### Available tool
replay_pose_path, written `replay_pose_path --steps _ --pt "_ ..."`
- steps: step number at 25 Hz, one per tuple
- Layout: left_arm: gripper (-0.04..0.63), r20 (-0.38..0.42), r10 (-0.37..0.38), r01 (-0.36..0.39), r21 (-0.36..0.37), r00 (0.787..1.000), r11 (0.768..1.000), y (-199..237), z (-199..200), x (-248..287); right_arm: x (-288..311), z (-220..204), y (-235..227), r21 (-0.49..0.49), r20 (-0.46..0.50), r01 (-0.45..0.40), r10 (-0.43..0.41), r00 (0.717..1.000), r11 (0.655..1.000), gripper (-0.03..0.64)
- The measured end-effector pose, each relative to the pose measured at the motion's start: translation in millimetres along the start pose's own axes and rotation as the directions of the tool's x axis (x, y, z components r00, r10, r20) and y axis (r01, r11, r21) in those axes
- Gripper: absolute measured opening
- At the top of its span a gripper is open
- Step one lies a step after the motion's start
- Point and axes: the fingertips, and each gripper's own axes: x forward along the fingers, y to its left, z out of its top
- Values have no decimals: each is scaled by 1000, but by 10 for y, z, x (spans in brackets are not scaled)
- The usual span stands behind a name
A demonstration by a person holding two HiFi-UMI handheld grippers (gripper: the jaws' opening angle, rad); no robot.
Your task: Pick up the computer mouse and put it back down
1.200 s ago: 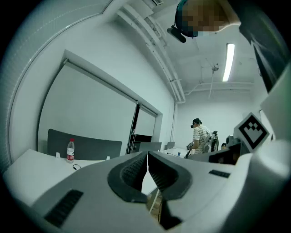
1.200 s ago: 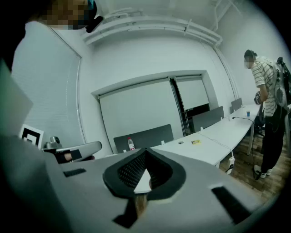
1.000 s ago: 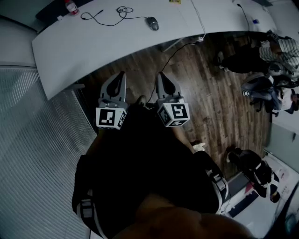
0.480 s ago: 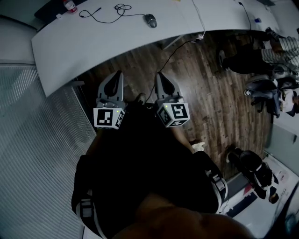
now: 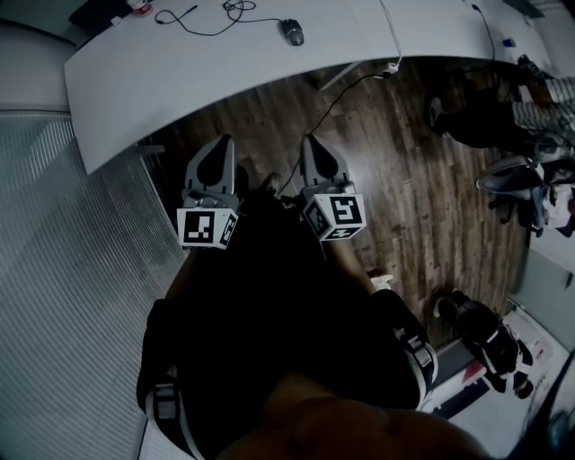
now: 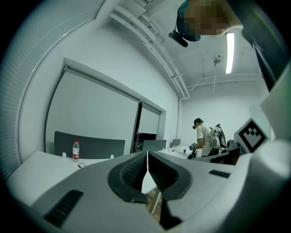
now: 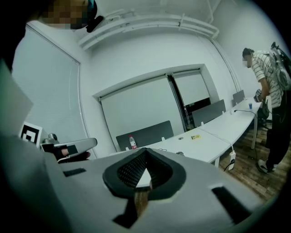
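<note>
The step in hand was, by my reading, the approach; neither gripper had reached the desk, so the pick-up was not yet begun; to do it well, one gripper would need to be carried forward over the long curved white table (image 5: pixel 180 81), its jaws opened before it came down, and then lowered so the pads straddled the narrow sides of the mouse rather than its sloping back; the right gripper looked the better placed for this, as it stood more nearly in line with the mouse; the thin black cable (image 5: pixel 207 22) ran off to the left of the mouse in loops, so a low, short lift would keep it from dragging

The left gripper (image 5: pixel 223 144) had its jaws pressed together with nothing between them, as the left gripper view (image 6: pixel 147 157) showed; the right gripper (image 5: pixel 313 144) was likewise closed tight and empty in the right gripper view (image 7: pixel 144 155); both were held side by side over the dark wood plank floor (image 5: pixel 377 180), near the person's body

The small dark grey computer mouse (image 5: pixel 291 32) lay on the far part of the table, well apart from both grippers, beyond them and a little left of the right one's line; a clear plastic bottle with a red cap (image 5: pixel 137 4) stood at the far left of the same table, well away from the mouse
</note>
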Motion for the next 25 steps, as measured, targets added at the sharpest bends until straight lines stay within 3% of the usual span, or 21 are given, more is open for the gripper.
replay_pose_path --steps 8,25 --pt "9 7 -40 40 -13 999 999 104 -63 342 295 36 -168 -45 -10 38 -38 999 998 0" --pt "9 11 -129 129 -44 992 991 1239 206 1808 1962 418 -246 -22 -23 87 -88 996 996 0"
